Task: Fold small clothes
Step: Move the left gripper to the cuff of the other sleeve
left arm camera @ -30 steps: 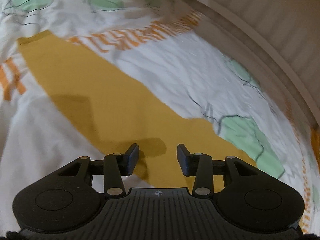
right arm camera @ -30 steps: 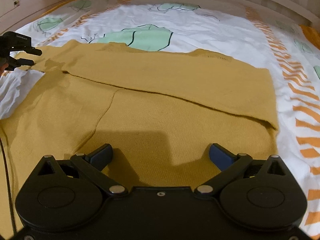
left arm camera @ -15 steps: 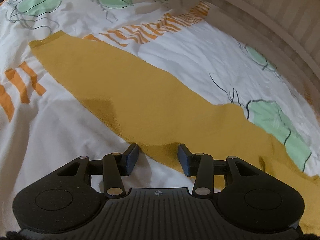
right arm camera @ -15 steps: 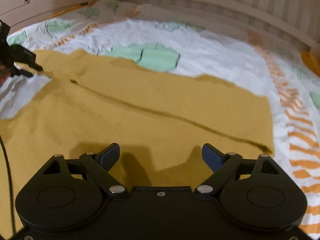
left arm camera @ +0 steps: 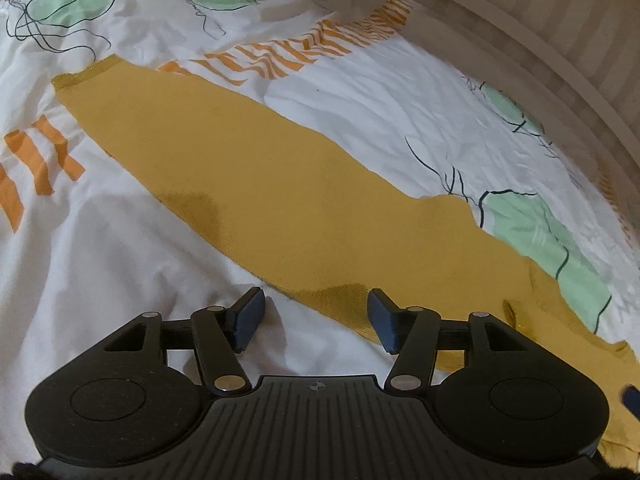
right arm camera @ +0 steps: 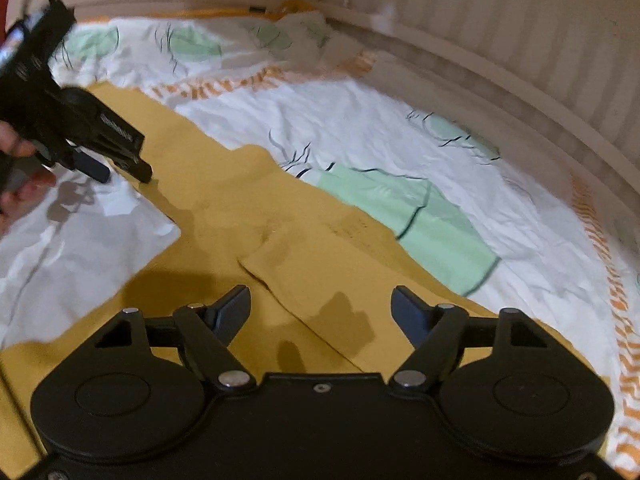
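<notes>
A mustard-yellow sweater [right arm camera: 280,248] lies flat on the bed. Its long sleeve [left arm camera: 248,168] stretches away to the upper left in the left wrist view, cuff [left arm camera: 86,74] at the far end. My left gripper [left arm camera: 316,320] is open and empty, hovering over the sleeve's near edge where it meets the white cover. It also shows in the right wrist view [right arm camera: 116,168], held in a hand at the left. My right gripper [right arm camera: 320,314] is open and empty above the sweater's folded body, with a fold edge [right arm camera: 304,316] running between its fingers.
The bed cover [right arm camera: 400,128] is white with green leaf shapes [right arm camera: 420,216] and orange stripes [left arm camera: 288,56], and is wrinkled. A beige ribbed bed rail [right arm camera: 520,52] curves along the far and right side.
My left gripper has drawn back along the sleeve toward the sweater body and opened wider. My right gripper has swung left, toward the sleeve and the left gripper, and its jaws have narrowed somewhat.
</notes>
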`<state>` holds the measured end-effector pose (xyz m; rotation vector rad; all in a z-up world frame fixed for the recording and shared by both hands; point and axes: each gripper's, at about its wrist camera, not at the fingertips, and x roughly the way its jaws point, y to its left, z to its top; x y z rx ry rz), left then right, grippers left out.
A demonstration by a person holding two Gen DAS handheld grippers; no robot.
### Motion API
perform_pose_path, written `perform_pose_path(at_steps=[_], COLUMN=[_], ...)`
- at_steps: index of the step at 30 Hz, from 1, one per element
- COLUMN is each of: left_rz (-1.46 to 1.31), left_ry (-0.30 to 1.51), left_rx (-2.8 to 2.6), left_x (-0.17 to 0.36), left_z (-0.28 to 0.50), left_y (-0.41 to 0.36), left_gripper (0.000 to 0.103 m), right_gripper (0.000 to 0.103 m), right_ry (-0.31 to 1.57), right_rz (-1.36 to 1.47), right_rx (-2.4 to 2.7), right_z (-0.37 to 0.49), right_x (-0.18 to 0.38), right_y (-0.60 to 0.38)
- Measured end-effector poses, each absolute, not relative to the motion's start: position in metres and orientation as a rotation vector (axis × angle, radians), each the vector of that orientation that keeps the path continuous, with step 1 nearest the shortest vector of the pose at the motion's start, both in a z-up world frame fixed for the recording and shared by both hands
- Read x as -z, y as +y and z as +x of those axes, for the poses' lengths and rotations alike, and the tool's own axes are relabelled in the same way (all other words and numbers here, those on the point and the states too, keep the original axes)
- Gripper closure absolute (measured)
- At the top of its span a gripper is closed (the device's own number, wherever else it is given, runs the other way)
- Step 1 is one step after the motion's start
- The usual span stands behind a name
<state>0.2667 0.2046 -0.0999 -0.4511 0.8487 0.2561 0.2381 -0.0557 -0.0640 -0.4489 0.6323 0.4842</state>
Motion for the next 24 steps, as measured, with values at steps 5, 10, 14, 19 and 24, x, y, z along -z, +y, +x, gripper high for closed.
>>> perform_pose_path(at_steps=[5, 10, 14, 19, 24], left_rz=[-0.408, -0.405, -0.427, -0.438, -0.483], left_ry=[0.867, 0.834, 0.812, 0.781, 0.76], left_rx=[-0.282, -0.324, -0.368, -0.422, -0.496], left_x=[0.091, 0.084, 0.082, 0.08, 0.08], left_z=[0.268, 0.264, 0.26, 0.258, 0.258], left_y=[0.204, 0.215, 0.233, 0.26, 0.299], left_gripper=[0.048, 0.048, 0.048, 0.048, 0.048], right_gripper=[0.026, 0.033, 0.034, 0.033, 0.031], right_ry=[0.661, 0.612, 0.588, 0.602, 0.644], right_rz=[-0.512, -0.533, -0.385, -0.218, -0.158], right_rx=[-0.468, -0.418, -0.393, -0.454, -0.544], right_z=[0.254, 0.269, 0.279, 0.267, 0.247], right_x=[0.082, 0.086, 0.071, 0.054, 0.045], right_y=[-0.031, -0.016, -0.017, -0.027, -0.035])
